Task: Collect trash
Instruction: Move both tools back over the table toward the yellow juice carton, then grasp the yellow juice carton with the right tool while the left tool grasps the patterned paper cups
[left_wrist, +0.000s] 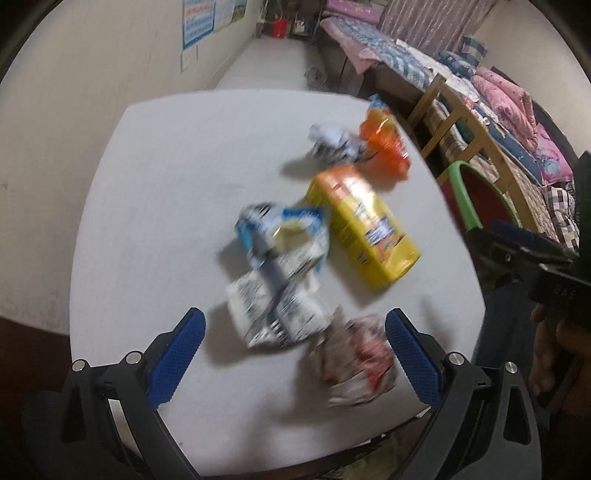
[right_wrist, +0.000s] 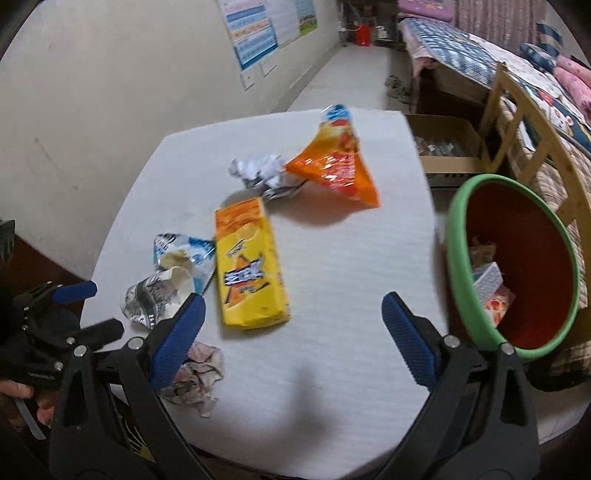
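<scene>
A white table (right_wrist: 332, 295) is standing in a bedroom, with a pale wall on the left and a bed (right_wrist: 461, 48) piled with patterned bedding running along the far right. Trash is lying scattered on the table: a yellow snack packet (right_wrist: 249, 266) is sitting near the middle, with a blue-and-white wrapper (right_wrist: 184, 254) touching its left edge and a crumpled silver wrapper (right_wrist: 151, 299) lying just near of that one. Farther off, a ball of white paper (right_wrist: 260, 173) is resting against an orange chip bag (right_wrist: 336, 166) close to the far edge. A crumpled pink-and-white paper (right_wrist: 199, 376) is lying nearest, by the near left edge. In the left wrist view, which is blurred, the left hand-held gripper (left_wrist: 295, 354) is hovering spread wide over the near trash, its blue pads flanking the silver wrapper (left_wrist: 273, 306) and the crumpled paper (left_wrist: 354, 362), gripping neither. The right hand-held gripper (right_wrist: 291, 336) is also standing spread apart above a bare stretch of table, with nothing between its pads. Beside the right edge of the table a red bin with a green rim (right_wrist: 458, 280) is standing tilted in view, with a few pieces of trash already lying inside. Beyond it, a cardboard box (right_wrist: 447, 158) is sitting on the floor next to a wooden chair (right_wrist: 517, 122).
</scene>
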